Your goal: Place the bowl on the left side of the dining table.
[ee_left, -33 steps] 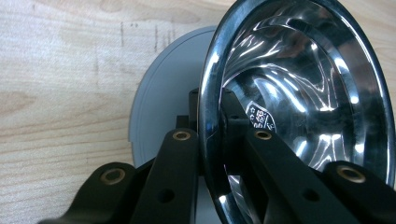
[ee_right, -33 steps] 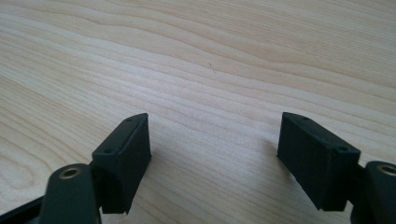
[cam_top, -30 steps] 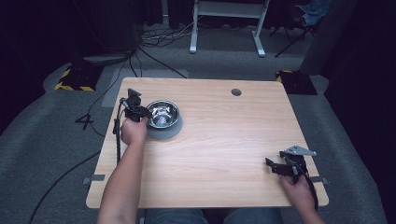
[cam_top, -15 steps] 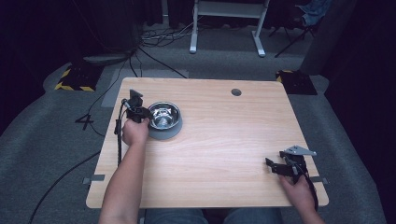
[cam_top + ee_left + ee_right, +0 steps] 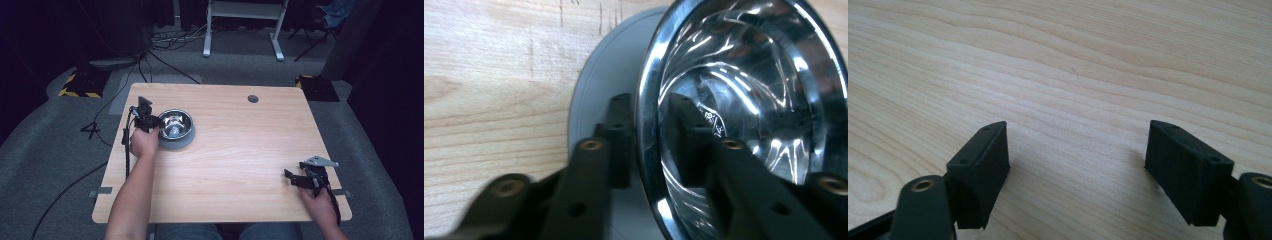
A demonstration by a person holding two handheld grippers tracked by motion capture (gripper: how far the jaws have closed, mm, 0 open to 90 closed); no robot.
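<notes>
Lab or studio, dark curtains (image 5: 60,30), grey carpet (image 5: 50,165), floor cables (image 5: 165,42), hazard-taped plates (image 5: 80,85)

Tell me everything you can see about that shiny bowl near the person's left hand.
The bowl looks like polished steel, round, mirror-bright inside, seated upright in a wider grey base. It stands on the wooden table, toward the far left corner. The left gripper straddles its rim, one jaw outside, one inside; its jaws have just been opening, and a slight gap shows beside the rim.
</notes>
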